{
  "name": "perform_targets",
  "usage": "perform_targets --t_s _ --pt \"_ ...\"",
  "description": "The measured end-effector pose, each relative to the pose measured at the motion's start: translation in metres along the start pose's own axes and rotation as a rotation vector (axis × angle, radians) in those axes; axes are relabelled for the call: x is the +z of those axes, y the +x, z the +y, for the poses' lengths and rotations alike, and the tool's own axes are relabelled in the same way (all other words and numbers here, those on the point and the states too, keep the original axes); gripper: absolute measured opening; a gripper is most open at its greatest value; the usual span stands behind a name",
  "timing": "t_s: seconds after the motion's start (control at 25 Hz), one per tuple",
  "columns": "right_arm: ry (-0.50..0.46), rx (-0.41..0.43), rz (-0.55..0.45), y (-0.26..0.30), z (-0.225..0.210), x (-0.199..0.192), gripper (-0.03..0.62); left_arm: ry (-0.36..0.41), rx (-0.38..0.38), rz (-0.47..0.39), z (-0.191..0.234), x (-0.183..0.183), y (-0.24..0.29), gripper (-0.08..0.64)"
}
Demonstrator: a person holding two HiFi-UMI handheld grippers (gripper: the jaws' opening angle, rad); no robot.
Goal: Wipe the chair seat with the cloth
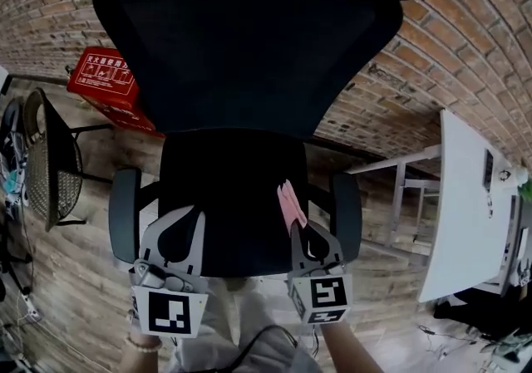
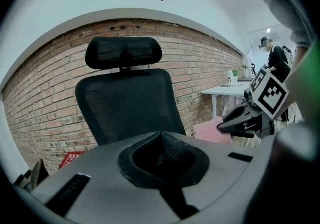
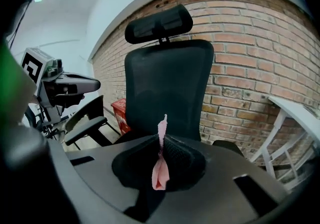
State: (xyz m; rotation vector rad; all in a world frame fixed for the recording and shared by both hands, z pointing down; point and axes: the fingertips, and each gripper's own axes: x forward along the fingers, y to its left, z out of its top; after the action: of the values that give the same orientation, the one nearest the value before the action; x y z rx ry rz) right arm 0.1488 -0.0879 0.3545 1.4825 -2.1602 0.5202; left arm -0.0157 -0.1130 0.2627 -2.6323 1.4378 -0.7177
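Pinching pink cloth [image 1: 291, 205], R gripper [image 1: 298, 230] over black seat [image 1: 224, 197]; L gripper [image 1: 187, 215] closed, empty; brick wall [image 1: 465, 47].

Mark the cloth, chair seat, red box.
cloth [image 1: 291, 205], head view, middle of the pink fold.
chair seat [image 1: 224, 197], head view, bare centre.
red box [image 1: 104, 74], head view, top face.

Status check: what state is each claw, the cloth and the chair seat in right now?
Left claw: shut, nothing between its jaws.
Right claw: shut on the cloth.
Cloth: pink, pinched, its edge sticking up past the jaws.
Chair seat: under both claws; contact with the cloth unclear.
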Motion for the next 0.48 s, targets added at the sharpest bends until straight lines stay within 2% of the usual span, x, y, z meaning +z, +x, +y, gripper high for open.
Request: perform_targets --t_s 0.24,0.48 --pt "-0.008 -0.079 0.011 0.057 -0.020 -0.021 0.049 0.001 -0.035 0.014 0.001 -0.042 0.037 0.018" --pt "0.021 -0.186 0.054 0.109 -0.047 -0.048 0.049 -0.039 -0.052 0.043 0.002 -0.083 0.068 0.018"
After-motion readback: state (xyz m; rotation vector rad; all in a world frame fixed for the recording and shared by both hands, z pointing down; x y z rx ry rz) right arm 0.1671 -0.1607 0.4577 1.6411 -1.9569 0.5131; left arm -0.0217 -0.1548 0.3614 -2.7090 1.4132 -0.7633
